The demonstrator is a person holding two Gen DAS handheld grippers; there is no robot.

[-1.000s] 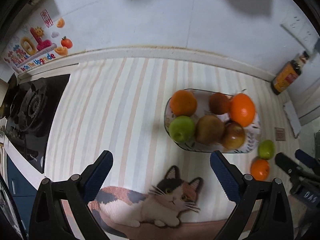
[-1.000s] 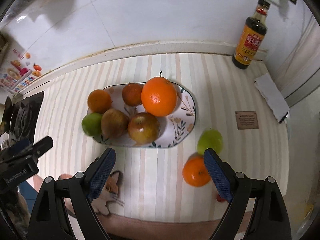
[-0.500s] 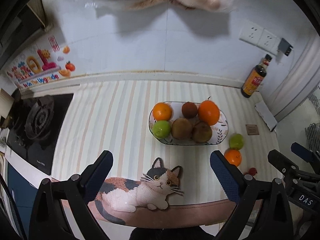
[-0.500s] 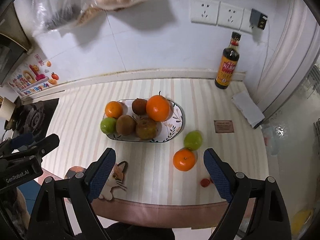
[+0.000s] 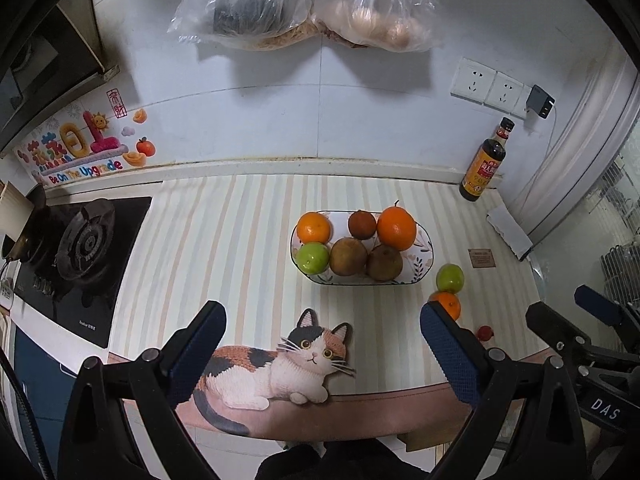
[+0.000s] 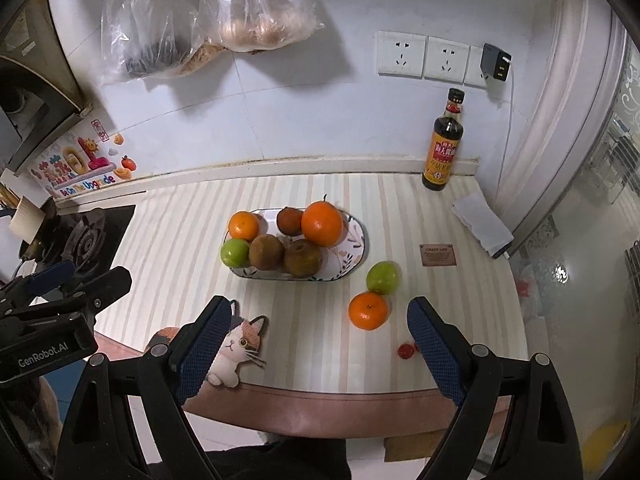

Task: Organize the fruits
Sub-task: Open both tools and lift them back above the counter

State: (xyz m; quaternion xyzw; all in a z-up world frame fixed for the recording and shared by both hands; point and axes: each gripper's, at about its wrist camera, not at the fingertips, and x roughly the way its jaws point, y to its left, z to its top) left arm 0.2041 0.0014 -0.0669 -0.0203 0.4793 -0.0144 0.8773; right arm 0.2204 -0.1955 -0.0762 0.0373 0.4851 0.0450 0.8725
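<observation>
Striped matting (image 5: 224,240) is covering the kitchen counter, with a gas hob (image 5: 80,240) sitting at its left end and a soy sauce bottle (image 6: 444,148) standing against the tiled wall. An oval plate (image 6: 356,240) is holding six fruits, among them a large orange (image 6: 322,224) and a green apple (image 6: 235,252). Just right of the plate, a second green apple (image 6: 383,278) and a mandarin (image 6: 368,311) are lying touching each other on the mat. Both the left gripper (image 5: 320,344) and the right gripper (image 6: 316,336) are hovering above the counter's near edge, jaws spread wide and gripping nothing.
</observation>
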